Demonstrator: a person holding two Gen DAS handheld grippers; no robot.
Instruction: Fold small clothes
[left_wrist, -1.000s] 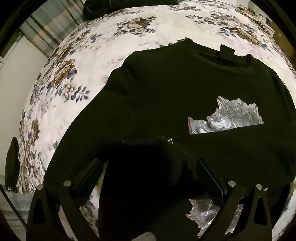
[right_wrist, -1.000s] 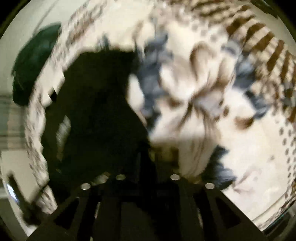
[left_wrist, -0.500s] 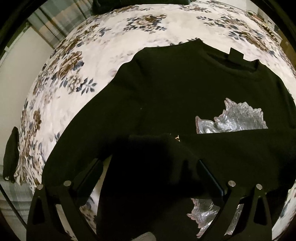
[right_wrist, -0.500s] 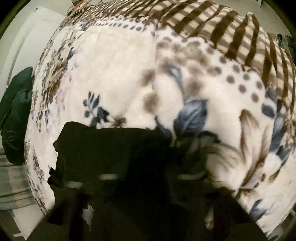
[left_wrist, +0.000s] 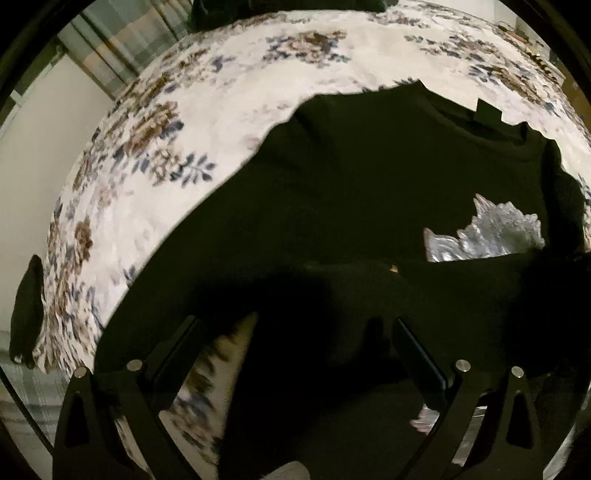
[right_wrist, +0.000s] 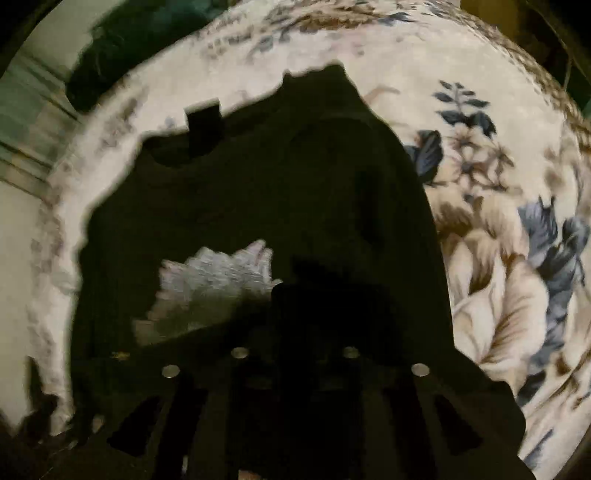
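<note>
Blanket (left_wrist: 332, 66): cream, printed with brown and blue flowers; covers the whole work surface in both wrist views, large blooms at 3 o'clock in the right wrist view.
Sweatshirt (left_wrist: 369, 192): black, spread flat on the blanket; neckline with tag at 1 o'clock in the left wrist view, at 11 o'clock in the right wrist view; lower part folded up over the chest, fold edge running across the middle.
Silver print (left_wrist: 487, 232): jagged metallic patch on the sweatshirt chest, at 3 o'clock in the left wrist view; lower part covered by the folded layer.
Dark bundle (right_wrist: 122, 44): dark green fabric at 11 o'clock beyond the blanket edge, right wrist view; blurred.
Left gripper (left_wrist: 295, 347): at 6 o'clock, fingers spread wide; black cloth of the folded layer lies between them, pads apart from it on the left side.
Right gripper (right_wrist: 295, 354): at 6 o'clock over the sweatshirt's right side; jaws have just been opening; fingers near together, black against black cloth, so cannot tell whether any cloth is pinched.
Small gold mark (left_wrist: 394, 268): on the fold edge, just left of the silver print.
</note>
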